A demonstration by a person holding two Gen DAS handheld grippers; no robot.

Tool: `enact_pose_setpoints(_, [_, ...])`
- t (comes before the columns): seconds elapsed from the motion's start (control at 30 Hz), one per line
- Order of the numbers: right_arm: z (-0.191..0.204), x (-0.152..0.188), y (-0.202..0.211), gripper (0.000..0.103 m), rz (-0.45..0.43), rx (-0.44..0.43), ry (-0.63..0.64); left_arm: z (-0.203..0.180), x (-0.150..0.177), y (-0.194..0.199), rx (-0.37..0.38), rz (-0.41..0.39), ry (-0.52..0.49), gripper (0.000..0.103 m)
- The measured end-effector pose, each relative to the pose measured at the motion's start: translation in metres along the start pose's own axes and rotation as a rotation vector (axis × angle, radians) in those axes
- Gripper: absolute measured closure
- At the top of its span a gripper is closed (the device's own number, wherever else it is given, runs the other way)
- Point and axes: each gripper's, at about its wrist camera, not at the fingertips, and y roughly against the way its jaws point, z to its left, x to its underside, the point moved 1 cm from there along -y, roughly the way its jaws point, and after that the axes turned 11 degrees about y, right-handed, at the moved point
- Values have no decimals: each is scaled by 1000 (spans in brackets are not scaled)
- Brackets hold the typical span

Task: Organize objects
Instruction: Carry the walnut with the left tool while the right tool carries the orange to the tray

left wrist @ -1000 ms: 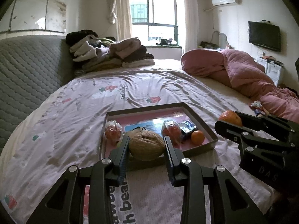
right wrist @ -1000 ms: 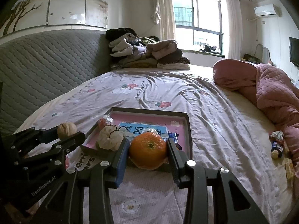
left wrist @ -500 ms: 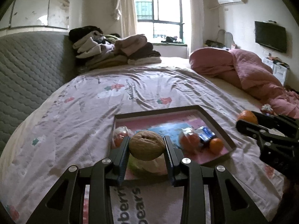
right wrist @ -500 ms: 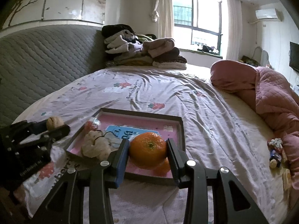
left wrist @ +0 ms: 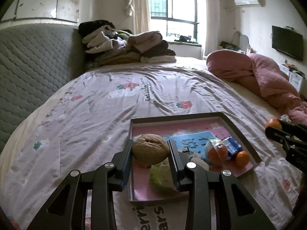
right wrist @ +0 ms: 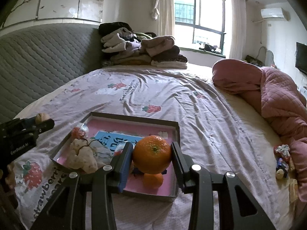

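Left gripper [left wrist: 150, 152] clamps a tan wrinkled walnut [left wrist: 151, 151] and right gripper [right wrist: 152, 156] clamps a round orange tangerine [right wrist: 152, 157], each fruit between its fingers above the shallow grey-rimmed pink-floored tray [right wrist: 134, 117]. The tray sits on a strawberry-print lilac bedsheet [left wrist: 119, 103]. Beyond the fingers: quilted grey headboard [right wrist: 42, 65], folded clothes pile [left wrist: 126, 46], bright window [right wrist: 199, 17]; right of them, a rumpled pink quilt [right wrist: 272, 95].

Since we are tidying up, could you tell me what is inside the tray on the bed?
The tray holds a small orange, wrapped snacks, a beige bundle and a blue card; the held orange hides part.
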Motion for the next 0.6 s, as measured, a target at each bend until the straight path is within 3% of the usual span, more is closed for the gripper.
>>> enact_pose_setpoints(0.6, [15, 40, -39, 62, 85, -36, 9, 7, 48, -51, -22, 92, -2, 68])
